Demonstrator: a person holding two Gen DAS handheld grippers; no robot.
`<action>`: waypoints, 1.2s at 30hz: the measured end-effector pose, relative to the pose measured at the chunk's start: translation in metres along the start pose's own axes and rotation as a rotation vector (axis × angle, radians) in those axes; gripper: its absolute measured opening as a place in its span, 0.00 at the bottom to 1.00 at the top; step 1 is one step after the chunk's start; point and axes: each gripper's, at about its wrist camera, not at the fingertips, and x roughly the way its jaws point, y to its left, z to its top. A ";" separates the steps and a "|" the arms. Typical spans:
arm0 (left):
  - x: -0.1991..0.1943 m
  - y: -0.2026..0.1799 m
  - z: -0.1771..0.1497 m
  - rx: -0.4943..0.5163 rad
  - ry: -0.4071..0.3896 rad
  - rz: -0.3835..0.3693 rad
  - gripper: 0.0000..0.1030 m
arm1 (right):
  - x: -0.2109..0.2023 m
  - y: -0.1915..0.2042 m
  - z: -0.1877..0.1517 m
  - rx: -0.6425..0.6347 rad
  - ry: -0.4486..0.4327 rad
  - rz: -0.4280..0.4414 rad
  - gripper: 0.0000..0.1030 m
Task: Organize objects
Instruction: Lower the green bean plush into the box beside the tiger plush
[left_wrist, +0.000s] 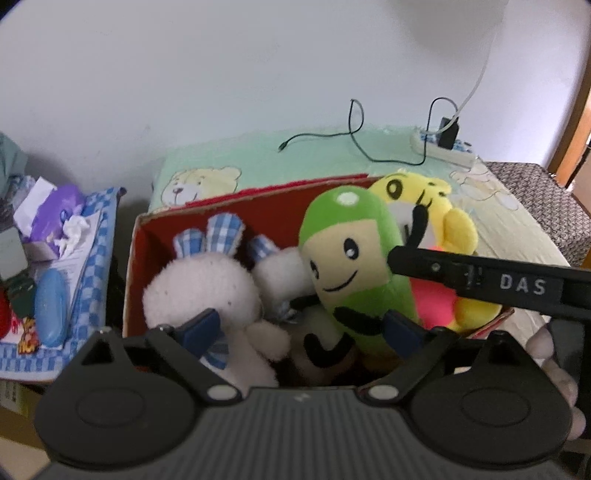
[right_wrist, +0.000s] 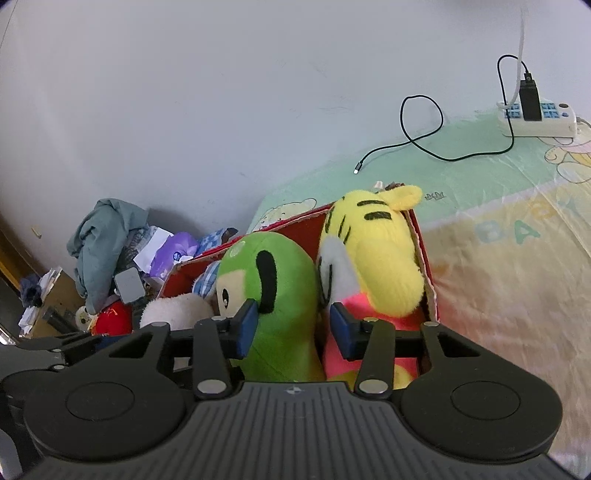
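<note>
Two plush toys (right_wrist: 280, 295) between right gripper (right_wrist: 293, 328) pads.

Both wrist views look steeply down, close above the shared red box (left_wrist: 135, 258) of plush toys.

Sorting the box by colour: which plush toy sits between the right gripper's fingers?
The green plush, smiling, with black arms. The yellow tiger lies outside the right finger; the white bunny lies further left.

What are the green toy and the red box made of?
The green plush toy looks like soft, fuzzy fabric, probably stuffed: its nap shows, and its face looks stitched on. The red box looks like cardboard: its raw top edge is brown and a little ragged, with a matte red surface inside.
</note>
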 end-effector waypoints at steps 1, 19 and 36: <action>0.001 0.000 -0.001 -0.004 0.006 0.006 0.93 | -0.001 0.000 -0.001 -0.002 -0.002 -0.002 0.46; 0.015 -0.008 -0.012 0.002 0.048 0.065 0.99 | -0.006 0.005 -0.018 -0.037 -0.052 -0.048 0.44; 0.019 -0.016 -0.014 0.036 0.040 0.099 1.00 | -0.005 0.012 -0.028 -0.080 -0.082 -0.081 0.45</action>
